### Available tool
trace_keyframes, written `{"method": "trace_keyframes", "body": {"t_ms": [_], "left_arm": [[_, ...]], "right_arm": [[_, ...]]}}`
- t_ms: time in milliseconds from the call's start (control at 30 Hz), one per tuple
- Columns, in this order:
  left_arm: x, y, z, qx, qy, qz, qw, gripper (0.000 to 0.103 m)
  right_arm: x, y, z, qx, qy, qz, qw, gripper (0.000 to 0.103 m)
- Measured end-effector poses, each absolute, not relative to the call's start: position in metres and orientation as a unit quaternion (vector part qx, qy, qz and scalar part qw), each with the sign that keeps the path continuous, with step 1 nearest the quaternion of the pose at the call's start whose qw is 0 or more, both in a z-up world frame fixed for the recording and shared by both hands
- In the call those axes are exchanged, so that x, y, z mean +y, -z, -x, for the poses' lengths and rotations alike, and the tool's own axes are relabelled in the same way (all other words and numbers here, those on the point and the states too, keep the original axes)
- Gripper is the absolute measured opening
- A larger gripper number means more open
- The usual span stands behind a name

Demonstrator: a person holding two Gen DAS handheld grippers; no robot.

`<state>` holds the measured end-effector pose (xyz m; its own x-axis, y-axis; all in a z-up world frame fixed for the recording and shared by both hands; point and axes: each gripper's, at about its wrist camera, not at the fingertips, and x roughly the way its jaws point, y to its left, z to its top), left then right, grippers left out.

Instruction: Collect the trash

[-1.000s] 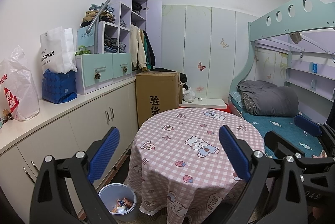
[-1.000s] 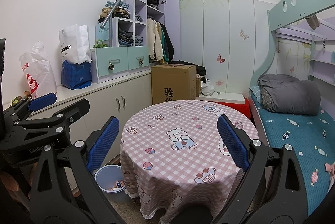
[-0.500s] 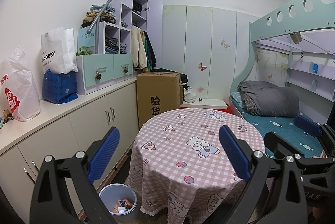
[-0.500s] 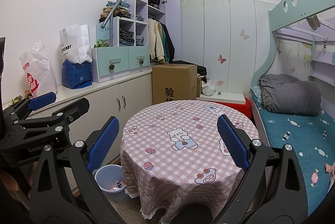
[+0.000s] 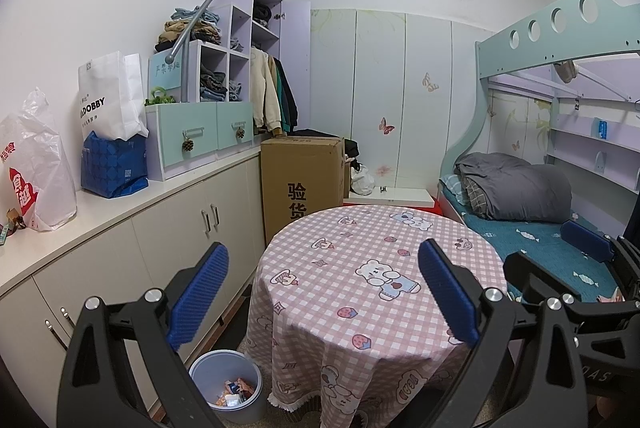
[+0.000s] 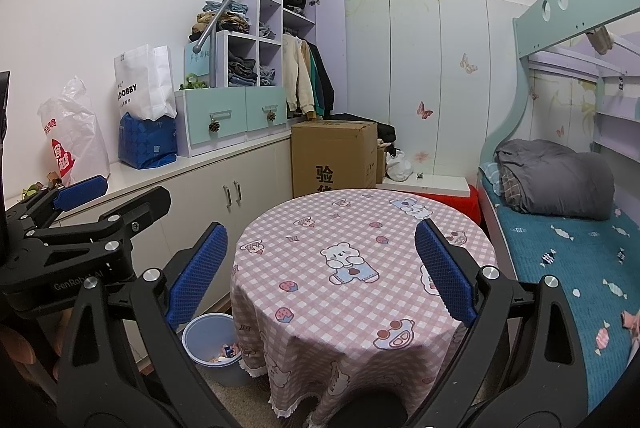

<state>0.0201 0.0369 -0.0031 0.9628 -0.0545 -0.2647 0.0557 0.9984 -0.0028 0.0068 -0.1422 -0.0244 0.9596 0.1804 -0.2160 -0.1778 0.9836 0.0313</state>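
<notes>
The left gripper [image 5: 322, 292] and the right gripper [image 6: 320, 268] are hovering side by side above the near edge of the round table [image 5: 384, 240], both with jaws spread wide and holding nothing. The trash bin [image 5: 226, 384] is standing on the floor in the narrow gap between the table's hanging cloth and the cabinet [image 5: 168, 240], with wrappers [image 5: 234, 390] lying inside it.

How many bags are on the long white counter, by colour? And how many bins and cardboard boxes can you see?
White bags: 2 (plastic bag, paper bag)
Blue bags: 1
Bins: 1
Cardboard boxes: 1
Total: 5
</notes>
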Motion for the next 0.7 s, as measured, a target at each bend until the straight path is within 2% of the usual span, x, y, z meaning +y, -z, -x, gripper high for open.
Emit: {"method": "trace_keyframes", "body": {"t_ms": [700], "left_arm": [[0.0355,0.0044,-0.0195,0.134,0.027,-0.003,0.991,0.094]], "right_arm": [[-0.1425,0.0262,-0.0073,0.112,-0.092,-0.005,0.989,0.093]]}}
